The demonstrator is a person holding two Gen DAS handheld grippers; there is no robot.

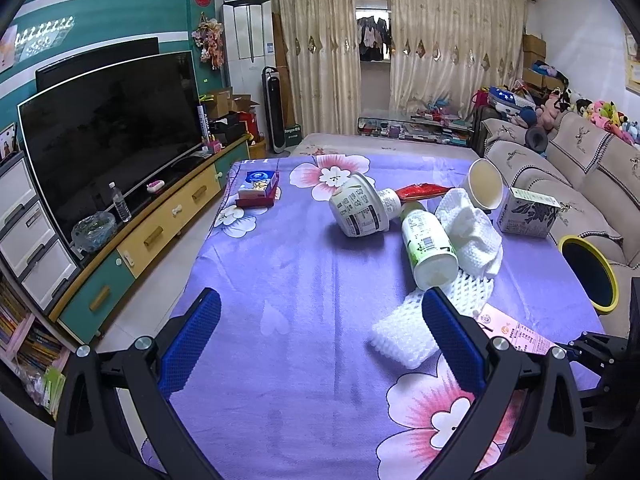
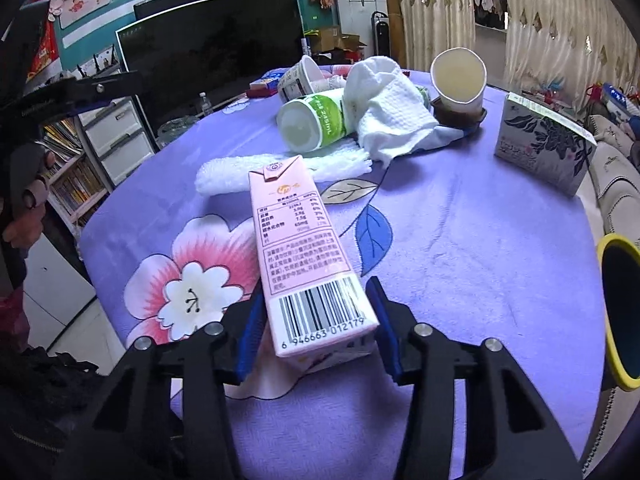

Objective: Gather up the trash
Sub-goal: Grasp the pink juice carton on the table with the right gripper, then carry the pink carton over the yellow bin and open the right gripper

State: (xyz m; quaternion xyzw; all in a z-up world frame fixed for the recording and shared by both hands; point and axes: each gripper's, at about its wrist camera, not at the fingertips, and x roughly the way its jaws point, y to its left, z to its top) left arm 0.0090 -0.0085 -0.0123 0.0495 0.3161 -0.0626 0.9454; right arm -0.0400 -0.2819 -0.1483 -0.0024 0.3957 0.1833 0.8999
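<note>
Trash lies on a purple flowered tablecloth (image 1: 280, 264). My right gripper (image 2: 316, 320) is shut on a pink drink carton (image 2: 300, 248), its blue pads pressed on both sides of the carton's near end; the carton also shows in the left wrist view (image 1: 516, 332). My left gripper (image 1: 320, 332) is open and empty above the cloth, left of a white foam net (image 1: 404, 336). Further off lie a green-labelled bottle (image 1: 428, 244), a white tub (image 1: 360, 210), a crumpled white paper towel (image 1: 472, 232), a paper cup (image 1: 486, 184), a red wrapper (image 1: 422, 191) and a patterned box (image 1: 528, 212).
A yellow-rimmed bin (image 1: 590, 274) stands at the table's right edge, also in the right wrist view (image 2: 622, 312). A small red and blue box (image 1: 258, 188) sits at the far left of the table. A TV (image 1: 108, 136) stands left, a sofa (image 1: 580, 168) right.
</note>
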